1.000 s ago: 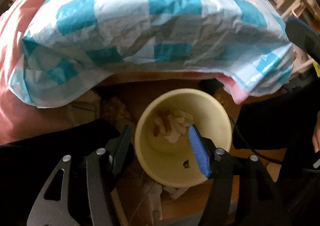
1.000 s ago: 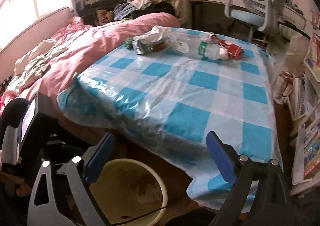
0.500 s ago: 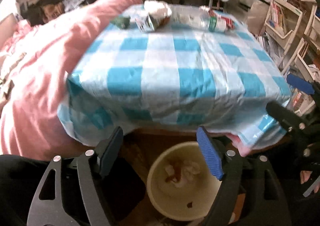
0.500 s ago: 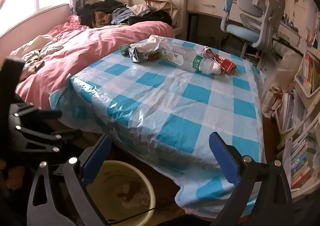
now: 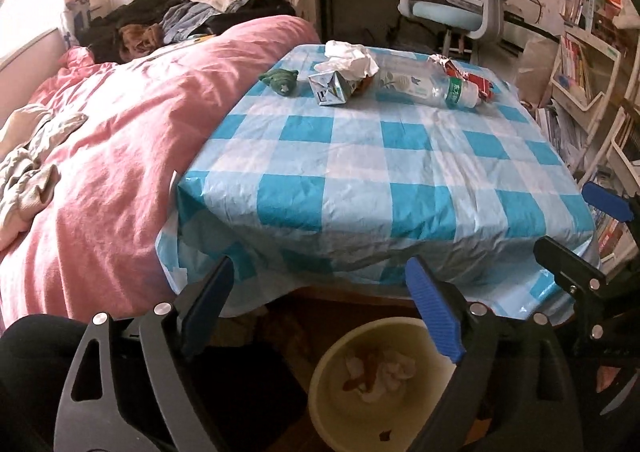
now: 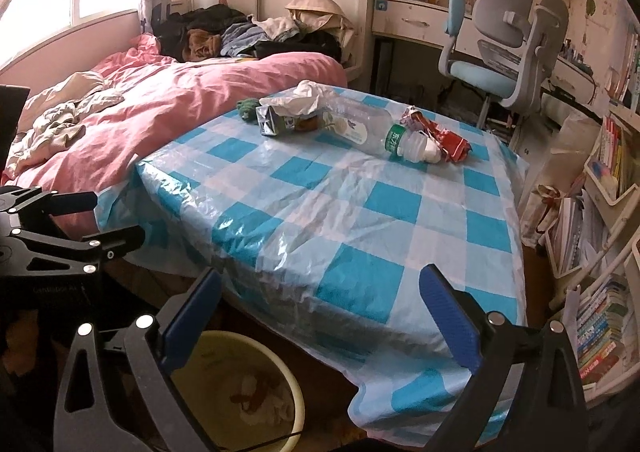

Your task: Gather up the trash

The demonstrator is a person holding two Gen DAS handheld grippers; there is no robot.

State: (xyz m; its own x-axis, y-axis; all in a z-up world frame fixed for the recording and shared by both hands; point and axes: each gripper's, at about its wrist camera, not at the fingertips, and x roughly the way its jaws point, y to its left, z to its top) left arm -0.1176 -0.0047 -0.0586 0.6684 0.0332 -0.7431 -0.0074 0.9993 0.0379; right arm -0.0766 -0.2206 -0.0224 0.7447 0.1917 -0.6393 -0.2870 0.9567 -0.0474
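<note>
1. The left gripper [image 5: 320,312] is seen with fingers [image 5: 434,316] spread wide and still opening; nothing is held between them. It is hung over the floor gap just off the near edge of the bench [image 5: 400,156].
2. The right gripper [image 6: 320,316] is seen with fingers [image 6: 450,322] at full spread, empty, over the bench's near corner.
3. The bin [image 5: 332,380] is placed on the floor below the near bench edge, partly under the hanging checked cloth; crumpled tissue and scraps are seen inside.
4. Trash is clustered at the far end of the bench: tissue [image 5: 352,56], carton [image 5: 332,88], plastic bottle [image 5: 424,86], red wrapper [image 5: 472,78], small green item [image 5: 280,79]. The bottle is laid on its side, touching the wrapper.
5. The near and middle parts of the bench top are left bare, so open room is given up to the trash.
6. The left bench edge is pressed against the bed [image 5: 120,140] with its pink duvet.
7. Bookshelves [image 6: 604,220] are stood close along the right side; a narrow floor strip is left there.
8. A chair [image 6: 504,48] and a desk are set beyond the far edge.
</note>
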